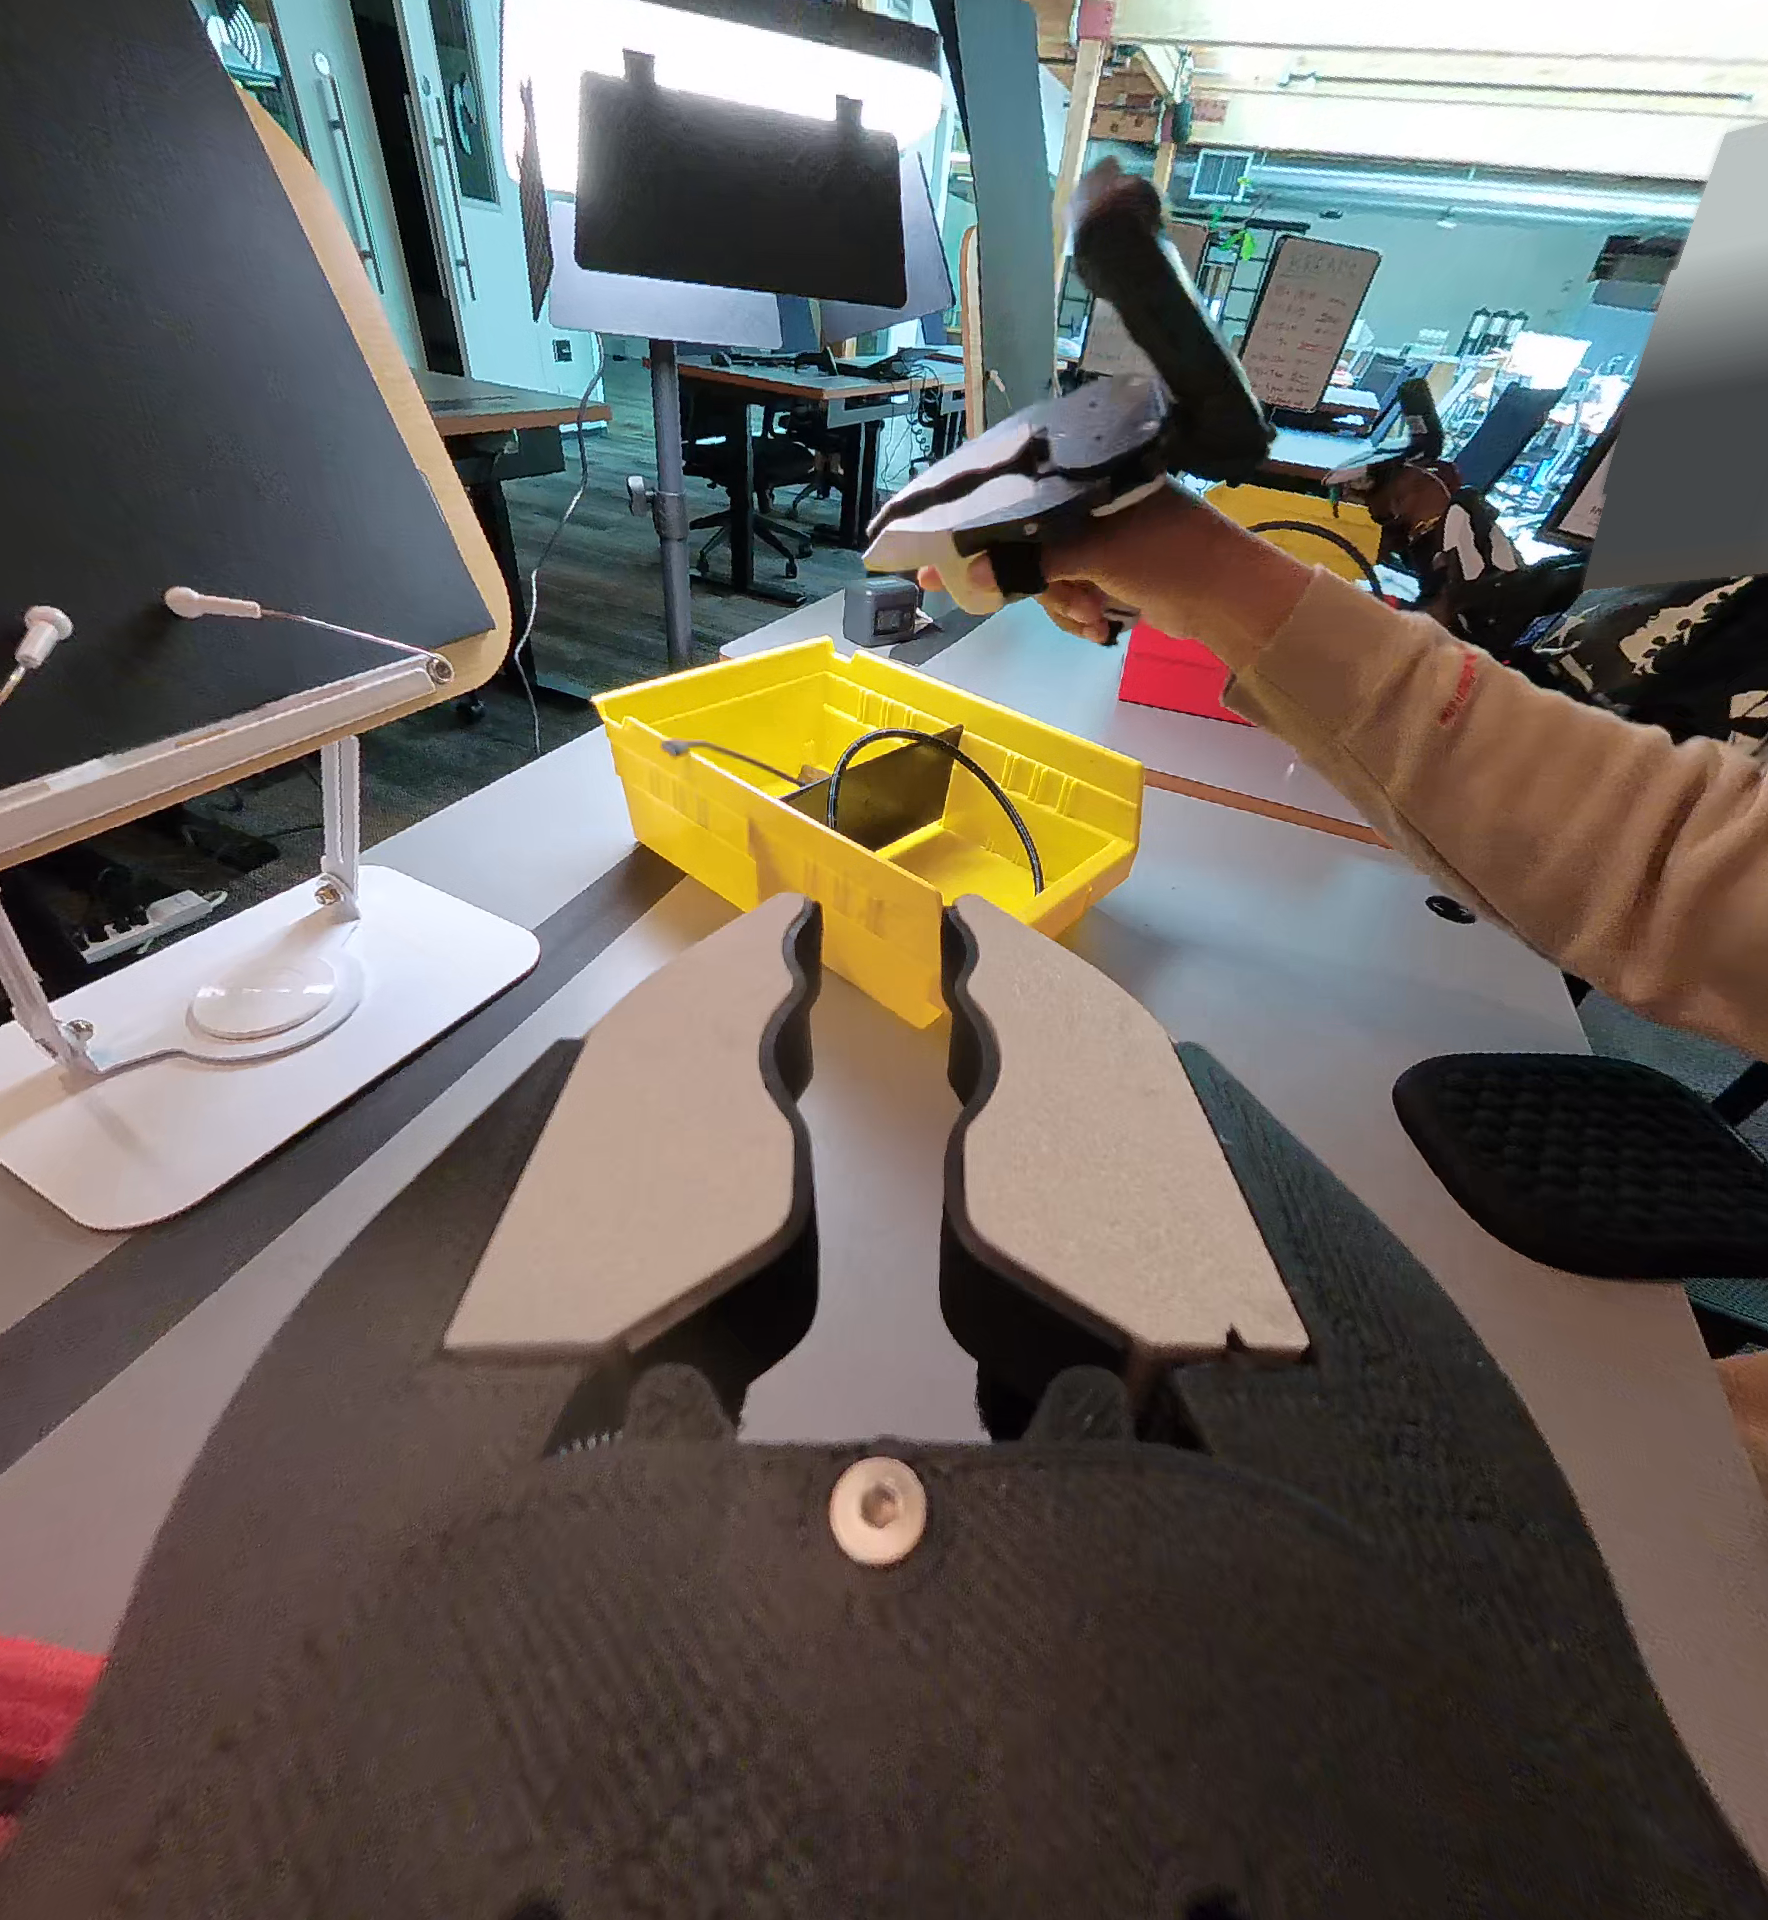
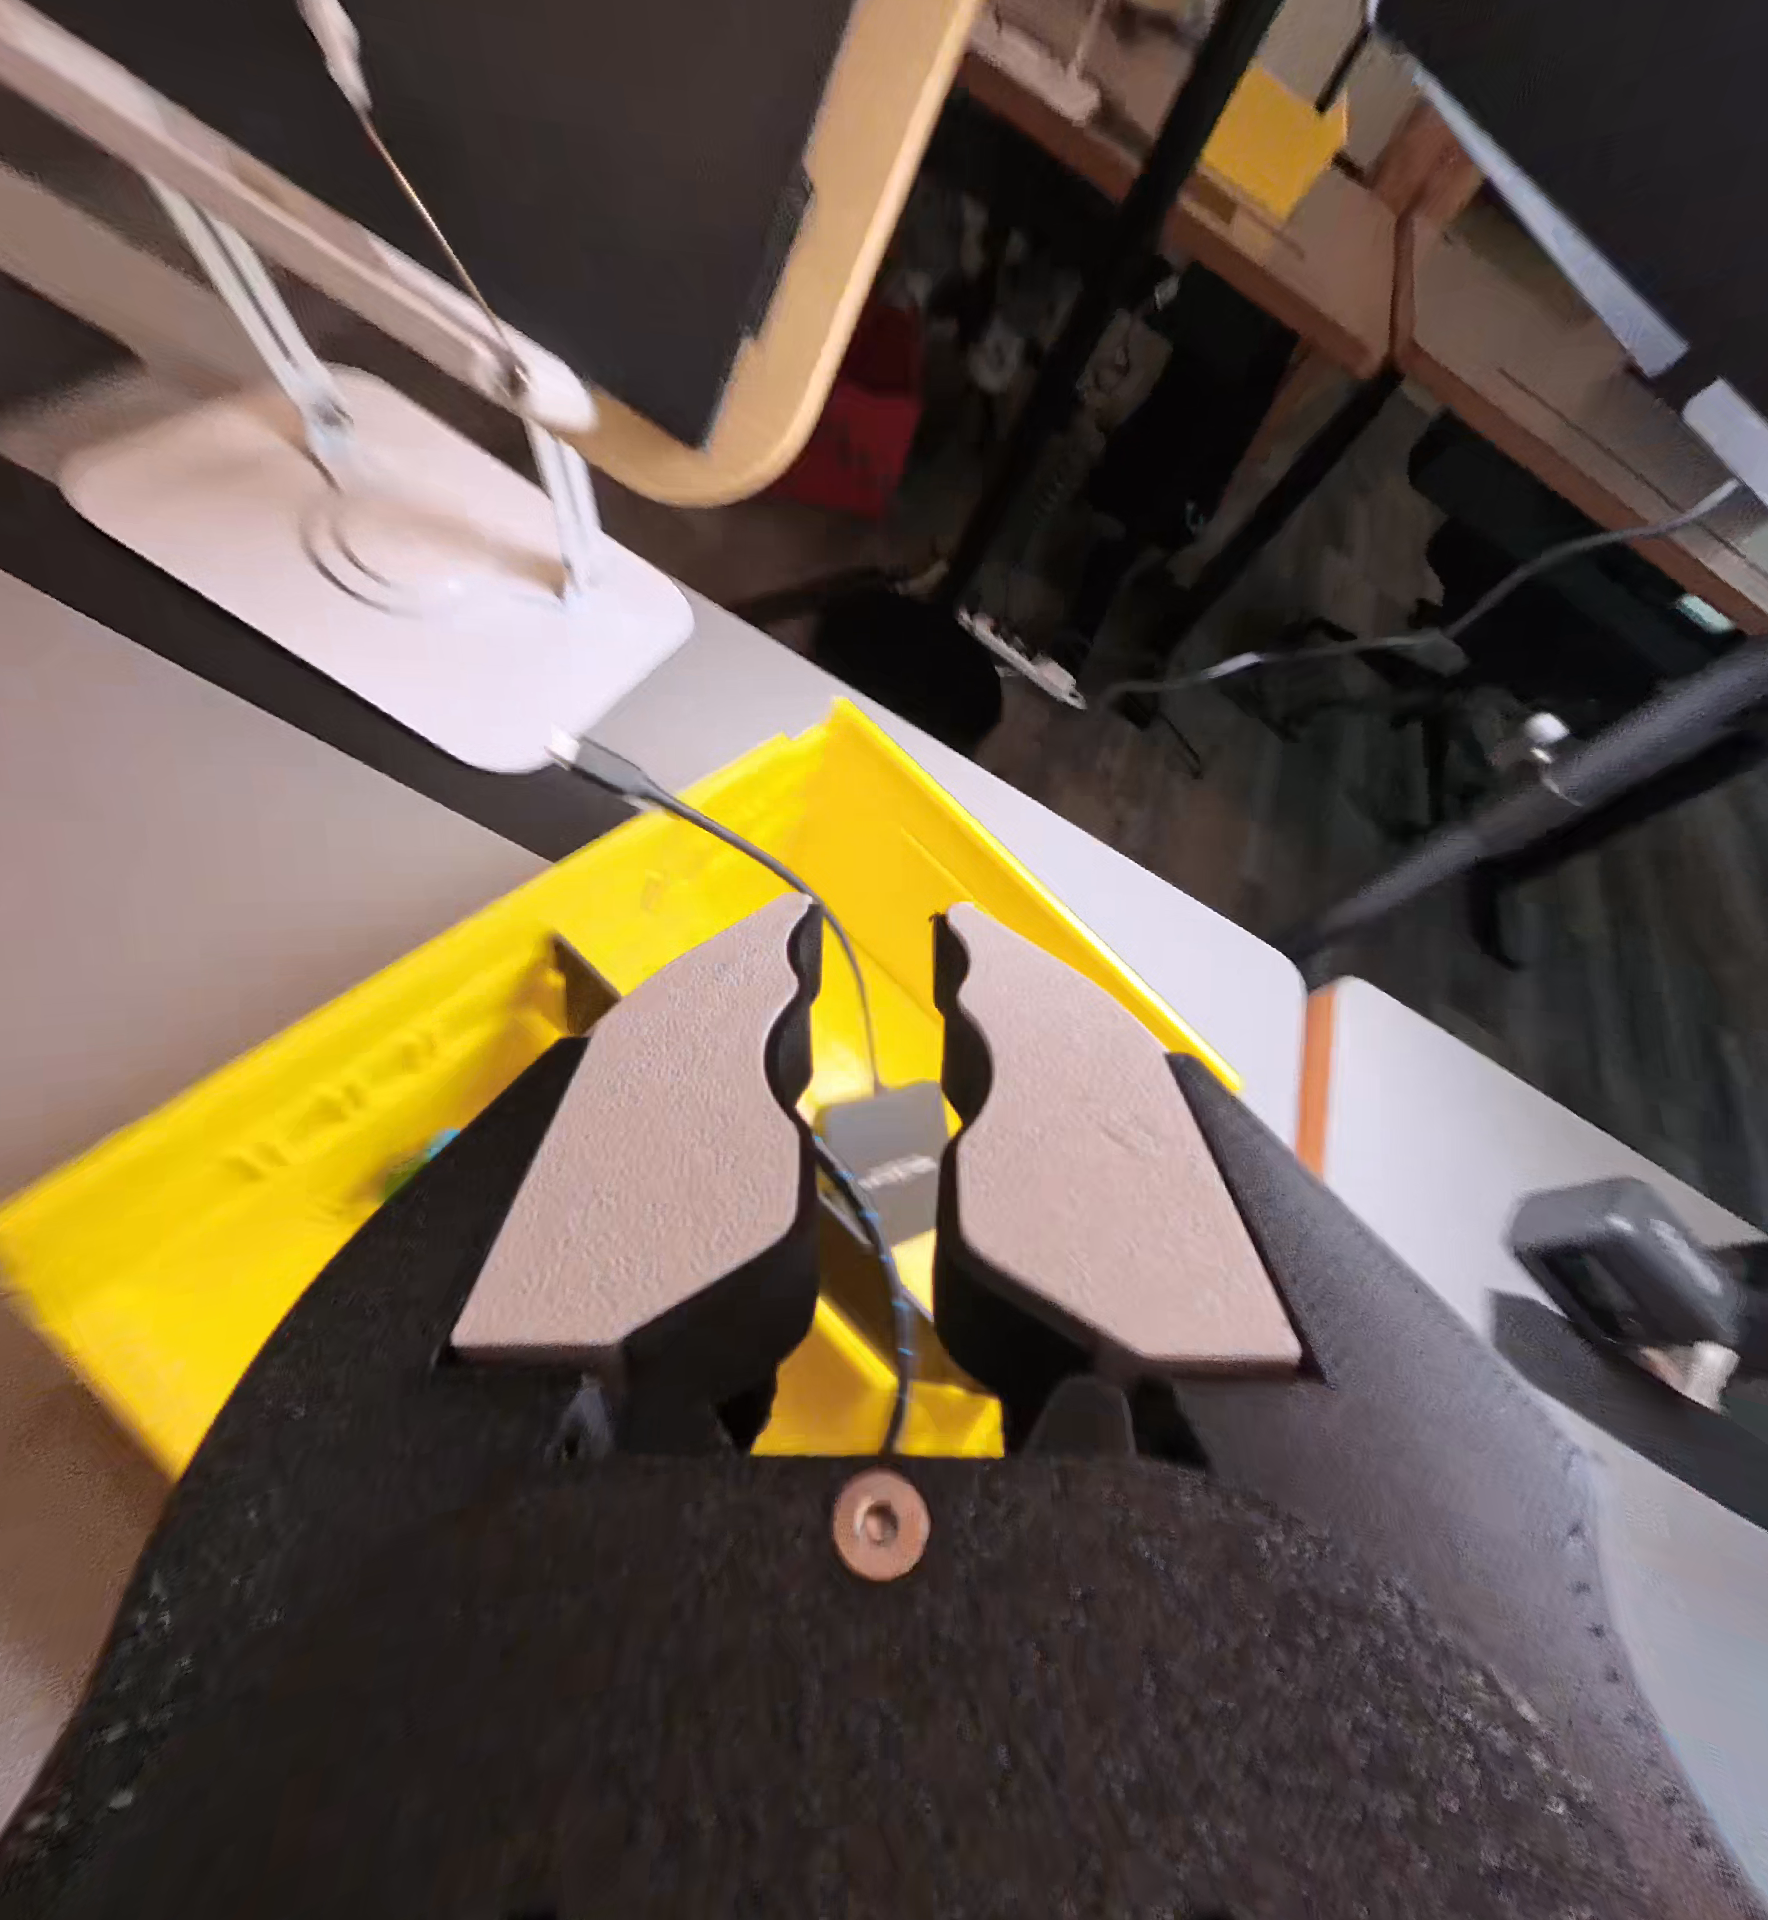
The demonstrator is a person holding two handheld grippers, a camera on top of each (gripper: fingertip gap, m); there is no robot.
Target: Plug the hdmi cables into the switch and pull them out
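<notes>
Above the yellow bin [image 1: 864, 821], the right tool [image 2: 875, 925] tilts downward, released; the left tool [image 1: 880, 920] gapes too.

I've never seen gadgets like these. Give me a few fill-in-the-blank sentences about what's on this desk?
1. The bin on the table is coloured ____.
2. A thin dark cable trails over the bin's ____.
3. The right gripper hangs directly above the ____.
4. Both the left gripper and the right one have their jaws ____.

Answers: yellow; rim; bin; open

My right tongs [image 2: 872, 940] hang parted above the yellow bin [image 2: 267, 1122] at the tabletop [image 2: 132, 831] edge; inside lie a grey switch [image 2: 885, 1153] and black cable [image 2: 745, 847]
</notes>
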